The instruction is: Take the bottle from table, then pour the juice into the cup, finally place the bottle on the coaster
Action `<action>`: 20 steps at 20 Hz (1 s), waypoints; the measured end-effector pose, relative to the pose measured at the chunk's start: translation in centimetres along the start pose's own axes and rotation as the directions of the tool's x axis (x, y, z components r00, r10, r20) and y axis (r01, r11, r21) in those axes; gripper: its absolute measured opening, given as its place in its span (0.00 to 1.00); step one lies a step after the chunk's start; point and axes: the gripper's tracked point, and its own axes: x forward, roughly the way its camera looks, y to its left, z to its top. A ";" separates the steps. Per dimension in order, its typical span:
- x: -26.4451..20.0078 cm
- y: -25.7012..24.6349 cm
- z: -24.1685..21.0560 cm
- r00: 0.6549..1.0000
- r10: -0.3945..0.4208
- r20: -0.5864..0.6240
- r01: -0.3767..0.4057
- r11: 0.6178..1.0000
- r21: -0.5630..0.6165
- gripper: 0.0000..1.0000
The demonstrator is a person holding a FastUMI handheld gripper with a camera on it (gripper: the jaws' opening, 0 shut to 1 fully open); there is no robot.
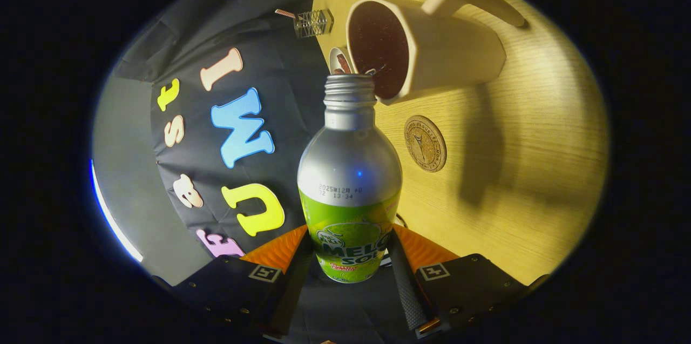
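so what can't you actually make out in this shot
- Gripper view: the bottle clamped in the gripper covers a small object beside the cup; what it is stays unclear.
- The cup's dark inside: no liquid level can be read.
- The coaster emblem is too small to read.
- The wire thing at the table edge is too small to identify.

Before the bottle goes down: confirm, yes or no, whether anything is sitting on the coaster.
No: the round coaster lies bare on the wooden table, beside the cup, while the bottle is clamped in the gripper.
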 end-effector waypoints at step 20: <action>-0.3 4.6 -0.2 0.999 0.042 0.028 -0.048 0.971 0.236 0.77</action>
